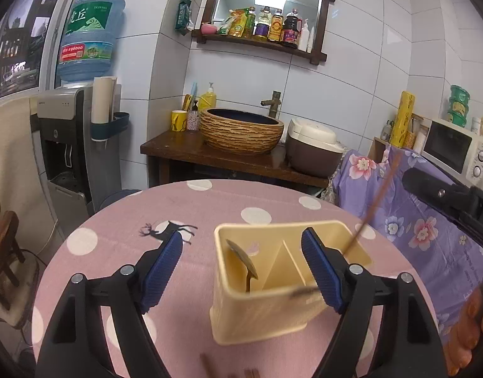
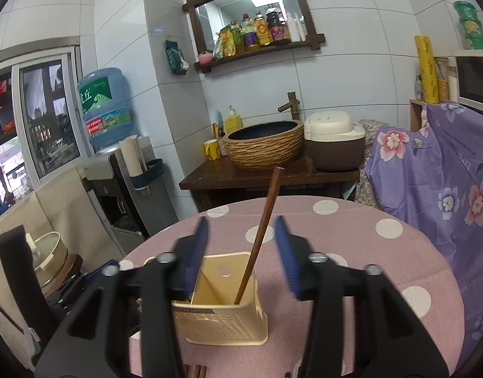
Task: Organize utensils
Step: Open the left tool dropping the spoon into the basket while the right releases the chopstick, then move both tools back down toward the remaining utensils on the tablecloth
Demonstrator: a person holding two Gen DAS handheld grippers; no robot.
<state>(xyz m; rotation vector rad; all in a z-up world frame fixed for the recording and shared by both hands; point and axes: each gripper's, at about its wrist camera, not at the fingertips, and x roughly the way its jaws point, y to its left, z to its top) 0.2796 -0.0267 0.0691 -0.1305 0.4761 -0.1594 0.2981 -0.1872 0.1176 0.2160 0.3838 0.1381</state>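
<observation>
My right hand-held gripper (image 2: 241, 255) hangs spread above the holder (image 2: 221, 299), where a chopstick (image 2: 257, 239) leans in one compartment. My left hand-held gripper (image 1: 241, 267), also spread, straddles the holder's spoon (image 1: 241, 258) side, probably steadying it near the bench (image 2: 383, 252) centre.

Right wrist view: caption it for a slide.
Open right gripper above the cream utensil holder, a wooden chopstick leaning in its right compartment.

Our left black two-finger gripper with blue ribbed pads (image 1: 243, 271) is held low, jaws spread wide and gripping nothing. Our right black gripper with blue pads (image 2: 243, 258), blurred, likewise has its jaws parted, empty.
</observation>
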